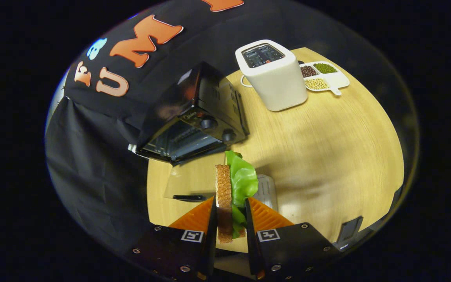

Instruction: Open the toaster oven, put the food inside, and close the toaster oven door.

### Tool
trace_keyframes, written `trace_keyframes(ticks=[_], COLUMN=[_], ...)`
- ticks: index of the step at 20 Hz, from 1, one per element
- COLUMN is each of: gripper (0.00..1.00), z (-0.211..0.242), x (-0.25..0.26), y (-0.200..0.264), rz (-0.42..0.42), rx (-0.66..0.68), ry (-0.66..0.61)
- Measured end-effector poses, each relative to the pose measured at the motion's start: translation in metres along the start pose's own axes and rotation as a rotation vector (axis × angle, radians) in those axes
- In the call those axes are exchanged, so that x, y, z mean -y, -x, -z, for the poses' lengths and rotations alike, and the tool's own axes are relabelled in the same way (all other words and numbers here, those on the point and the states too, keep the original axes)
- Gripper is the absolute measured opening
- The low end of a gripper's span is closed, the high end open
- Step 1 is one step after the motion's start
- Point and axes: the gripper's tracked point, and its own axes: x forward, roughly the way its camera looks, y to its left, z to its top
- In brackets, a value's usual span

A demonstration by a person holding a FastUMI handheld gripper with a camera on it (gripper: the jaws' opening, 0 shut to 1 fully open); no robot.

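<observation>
My gripper point(229, 200) is shut on a sandwich point(224, 188), a slice of browned toast with green lettuce point(244, 178) on its right side, held upright on edge between both fingers. Just ahead of the fingers and slightly left stands the black toaster oven point(200, 111) on the wooden table point(327, 156). Its glass door point(184, 182) hangs open and lies flat toward me, its dark handle point(188, 197) beside my left finger. The oven's cavity point(182, 143) with a wire rack shows behind the door.
A white slot toaster point(274, 76) stands beyond the oven to the right, with a white divided dish of beans point(323, 76) behind it. A pale ridged tray point(266, 192) lies just right of the lettuce. A dark block point(350, 229) sits at the table's near right edge.
</observation>
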Motion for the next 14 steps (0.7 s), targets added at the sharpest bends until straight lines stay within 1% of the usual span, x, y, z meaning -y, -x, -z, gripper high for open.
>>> trace_keyframes(ticks=[2,5,9,14], gripper=[0.35,0.36,0.35,0.35], z=[-0.005,-0.007,-0.003,-0.013], x=[-0.022,-0.051,-0.086,-0.124], y=[-0.004,-0.024,-0.064,-0.112], rz=[-0.039,-0.088,-0.146,-0.243], rx=[0.034,0.069,0.099,0.186], ry=[-0.027,-0.076,-0.150,-0.295])
